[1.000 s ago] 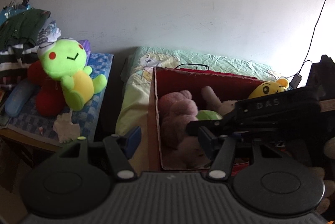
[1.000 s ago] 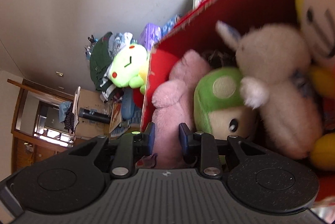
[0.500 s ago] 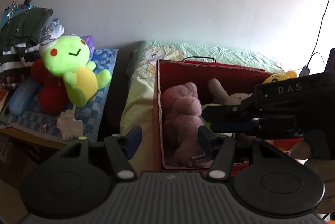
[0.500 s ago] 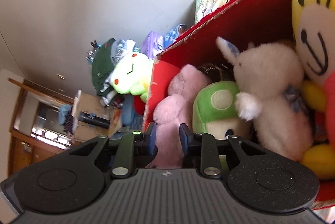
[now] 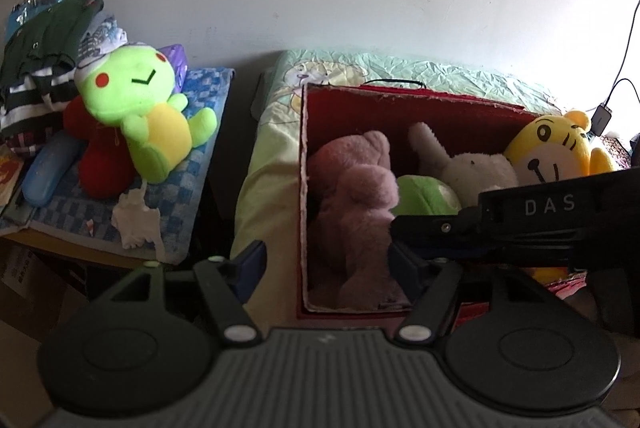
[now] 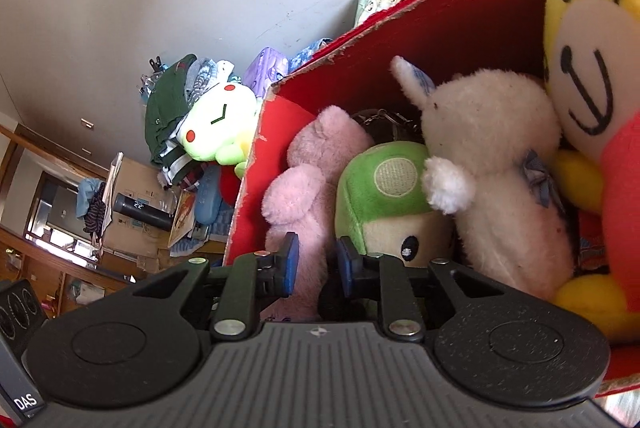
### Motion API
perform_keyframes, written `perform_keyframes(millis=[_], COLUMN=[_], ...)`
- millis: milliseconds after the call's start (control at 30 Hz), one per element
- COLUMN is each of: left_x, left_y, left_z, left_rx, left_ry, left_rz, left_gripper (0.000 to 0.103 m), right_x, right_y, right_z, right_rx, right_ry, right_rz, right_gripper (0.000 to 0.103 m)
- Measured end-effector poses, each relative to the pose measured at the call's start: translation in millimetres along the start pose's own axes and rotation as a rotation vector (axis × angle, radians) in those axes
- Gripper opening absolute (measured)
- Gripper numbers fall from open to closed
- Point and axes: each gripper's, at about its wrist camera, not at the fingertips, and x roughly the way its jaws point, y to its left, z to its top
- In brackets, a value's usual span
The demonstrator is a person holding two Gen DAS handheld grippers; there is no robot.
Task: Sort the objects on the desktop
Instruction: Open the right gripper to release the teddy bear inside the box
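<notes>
A red box (image 5: pixel 400 104) holds a pink plush (image 5: pixel 356 196), a green mushroom plush (image 5: pixel 428 194), a white rabbit plush (image 5: pixel 468 164) and a yellow tiger plush (image 5: pixel 552 148). My left gripper (image 5: pixel 326 262) is open and empty, in front of the box's left wall. My right gripper (image 6: pixel 314 262) hangs over the box with its jaws narrowly apart and a fold of the pink plush (image 6: pixel 308 180) between them; whether they pinch it is unclear. It shows as a black body (image 5: pixel 552 224) in the left wrist view. A lime frog plush (image 5: pixel 148 108) sits on the left table.
A checkered blue cloth (image 5: pixel 176 196) covers the left table, with a red plush (image 5: pixel 100 156), a blue case (image 5: pixel 48 172), crumpled white paper (image 5: pixel 136 220) and piled clothes (image 5: pixel 44 48). The box stands on a pale green quilt (image 5: pixel 272 156). A black cable (image 5: pixel 624 68) hangs at right.
My right gripper has pulled back and risen from the box, so more of the plush toys show. My left gripper has shifted slightly left and back. The jaws keep their spacing.
</notes>
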Motion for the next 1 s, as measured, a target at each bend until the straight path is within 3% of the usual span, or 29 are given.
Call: perform_keyframes(millis=[167, 400, 767, 1000], left_x=[0.9, -10.6, -18.1, -20.3], left_y=[-8.5, -25.5, -47.3, -67.7], left_z=[2.8, 9.0, 17.9, 24.2], left_rx=[-0.005, 0.024, 0.106, 0.141], left_ry=[0.020, 0.002, -0.018, -0.027], left_rz=[0.028, 0.076, 0.203, 0.174], left_gripper=[0.071, 0.056, 0.054, 0.054], right_x=[-6.4, -23.8, -41.8, -52.5], right_y=[-0.4, -3.5, -8.5, -5.8], right_z=[-4.0, -3.5, -3.7, -3.3], right_rx=[-0.040, -0.032, -0.025, -0.051], right_ry=[-0.016, -0.080, -0.121, -0.160], right_rz=[-0.010, -0.018, -0.012, -0.014], right_gripper=[0.020, 0.025, 0.028, 0.028])
